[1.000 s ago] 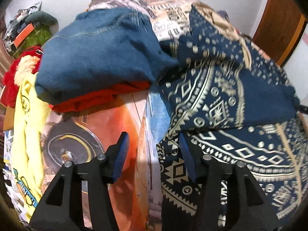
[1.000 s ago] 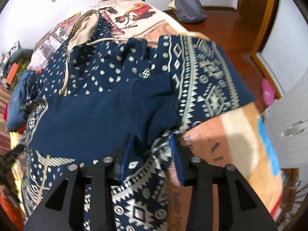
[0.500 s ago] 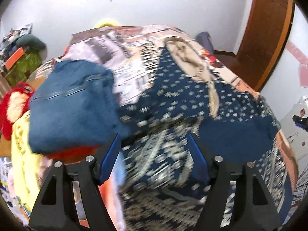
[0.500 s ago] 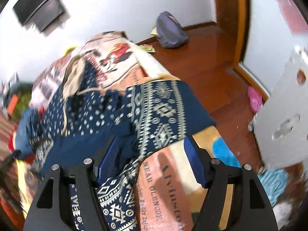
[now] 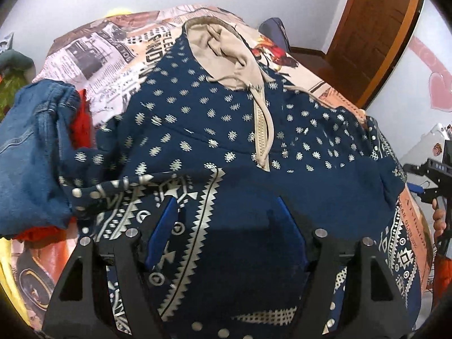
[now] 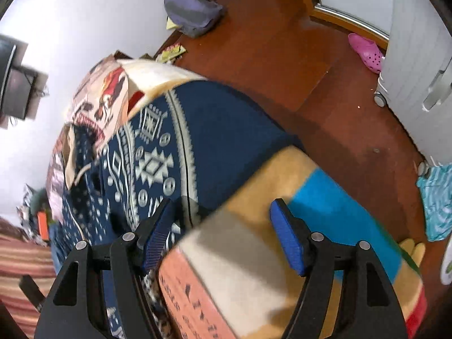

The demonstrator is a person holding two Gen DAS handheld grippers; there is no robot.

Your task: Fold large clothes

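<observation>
My left gripper (image 5: 226,220) apart above the blue hoodie (image 5: 254,130) spread on the bed (image 5: 113,53), my right gripper (image 6: 223,226) apart too, jaws just opened, nothing held, jeans (image 5: 31,152) beside.

We lose the hoodie's (image 5: 254,130) hem behind the left gripper's (image 5: 226,220) own black frame at the bottom edge. The folded jeans (image 5: 31,152) run off the left edge. In the right wrist view the printed blanket (image 6: 234,257) smears with motion blur, its lettering unreadable, and the wall screen (image 6: 14,84) is cropped.
</observation>
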